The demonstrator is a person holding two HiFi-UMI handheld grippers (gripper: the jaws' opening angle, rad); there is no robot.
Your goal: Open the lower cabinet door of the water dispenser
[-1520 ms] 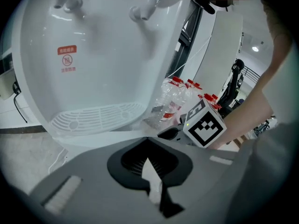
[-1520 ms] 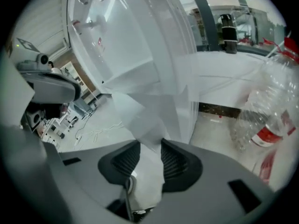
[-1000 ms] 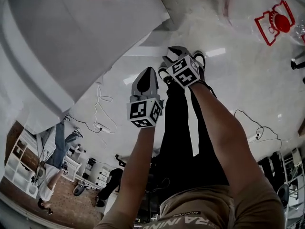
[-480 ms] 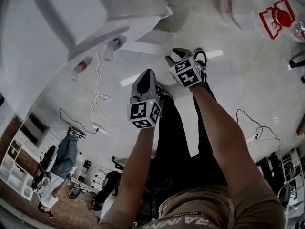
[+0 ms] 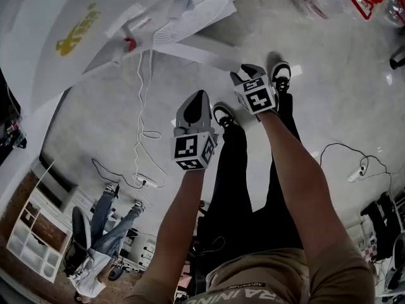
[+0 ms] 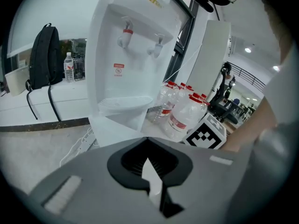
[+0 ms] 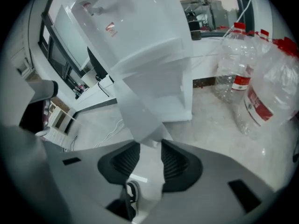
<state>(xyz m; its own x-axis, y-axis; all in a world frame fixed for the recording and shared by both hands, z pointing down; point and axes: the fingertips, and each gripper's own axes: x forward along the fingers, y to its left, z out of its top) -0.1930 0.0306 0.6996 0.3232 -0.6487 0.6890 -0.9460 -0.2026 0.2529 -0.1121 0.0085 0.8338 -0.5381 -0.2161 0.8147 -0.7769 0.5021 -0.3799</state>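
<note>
The white water dispenser (image 5: 95,30) stands at the top left of the head view, with its red and blue taps facing me. Its lower cabinet door (image 5: 205,50) hangs swung out towards me as a white slab. In the right gripper view the door (image 7: 135,101) slants down from the open cabinet (image 7: 173,101), and its lower corner ends at the tips of my right gripper (image 7: 150,160). That gripper (image 5: 245,73) is open and its pads do not press on the door. My left gripper (image 5: 196,100) hangs lower and to the left, shut and empty, pointing at the dispenser (image 6: 135,55).
Large water bottles (image 7: 261,87) lie on the floor right of the dispenser. A white cable (image 5: 144,138) with a power strip trails across the floor at the left. A black backpack (image 6: 44,55) sits on a counter. My legs and shoes (image 5: 223,114) are below the grippers.
The view has swung so that the dispenser's front, with taps and logo, now shows at top left. Both grippers have drifted slightly to the right. The right jaws stay equally wide.
</note>
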